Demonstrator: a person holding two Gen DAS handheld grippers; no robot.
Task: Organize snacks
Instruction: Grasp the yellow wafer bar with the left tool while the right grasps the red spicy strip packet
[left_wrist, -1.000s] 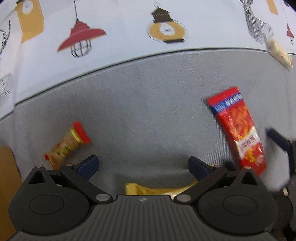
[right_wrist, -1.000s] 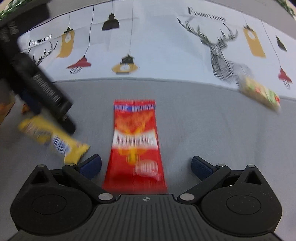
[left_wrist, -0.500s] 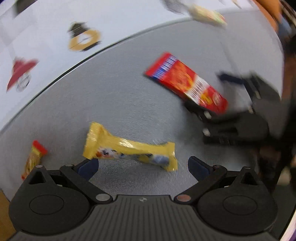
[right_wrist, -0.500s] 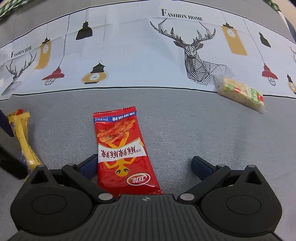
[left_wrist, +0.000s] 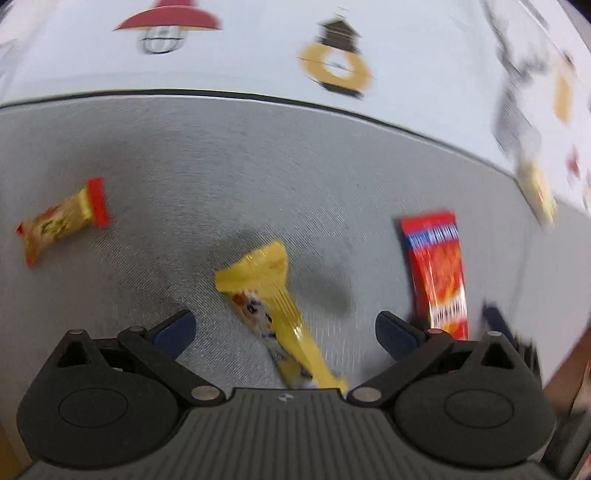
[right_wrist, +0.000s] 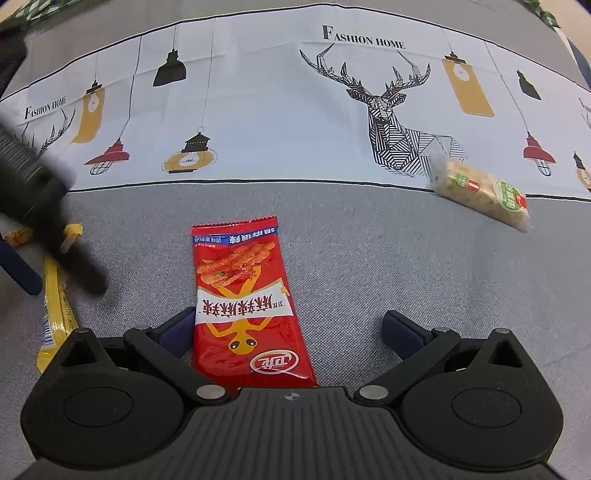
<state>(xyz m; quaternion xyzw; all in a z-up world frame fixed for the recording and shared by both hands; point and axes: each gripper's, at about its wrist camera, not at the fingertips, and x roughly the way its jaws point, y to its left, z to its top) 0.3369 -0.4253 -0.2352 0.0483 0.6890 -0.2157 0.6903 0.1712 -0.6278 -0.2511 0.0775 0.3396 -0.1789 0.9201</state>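
A long yellow snack packet lies flat on the grey cloth and runs lengthwise between the fingers of my left gripper, which is open. In the right wrist view the same yellow packet sits at the far left, under the blurred black left gripper. A red snack packet lies between the fingers of my right gripper, also open, close to its left finger. That red packet shows to the right in the left wrist view.
A small yellow-and-red candy packet lies on the left. A pale bar with a green label rests at the edge of the white lamp-and-deer printed cloth. Grey cloth covers the near side.
The left view has swung round, so the yellow packet now points along the fingers instead of across them. The right gripper has stayed over the red packet, both grippers open throughout.
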